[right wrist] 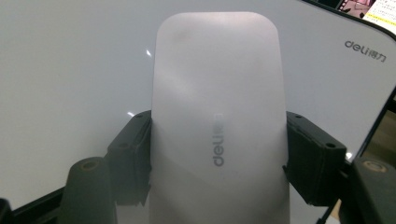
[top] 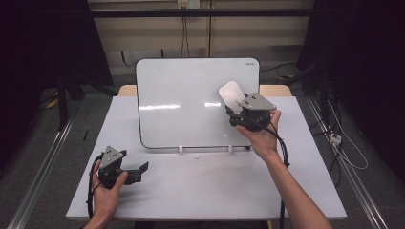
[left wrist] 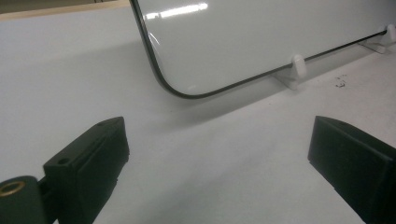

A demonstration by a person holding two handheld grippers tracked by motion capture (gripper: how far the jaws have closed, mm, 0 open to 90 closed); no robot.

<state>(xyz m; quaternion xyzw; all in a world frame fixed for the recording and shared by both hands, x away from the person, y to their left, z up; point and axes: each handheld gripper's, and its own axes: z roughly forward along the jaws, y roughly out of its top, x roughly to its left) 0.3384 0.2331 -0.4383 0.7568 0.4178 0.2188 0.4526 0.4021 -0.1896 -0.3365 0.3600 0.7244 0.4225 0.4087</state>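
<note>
Whiteboard point(top: 191, 102) up on the table point(top: 205, 186), one of them, propped on two small white feet point(left wrist: 298, 65); its top corners run out of frame in our left gripper view. We see one pale eraser point(right wrist: 218, 116), base cut off below, clamped between the right gripper point(top: 234, 107) jaws against the board's face. Our left gripper point(top: 136, 171) sits low near the front-left, jaws wide apart, holding nothing.

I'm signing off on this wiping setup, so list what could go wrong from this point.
1. The whiteboard stands tilted on two small white clips; a hard push from the eraser could tip it or slide it.
2. The right gripper clamps the eraser's smooth sides only, so it could twist or slip out.
3. The left gripper is open and away from the board, leaving it unsteadied.
</note>
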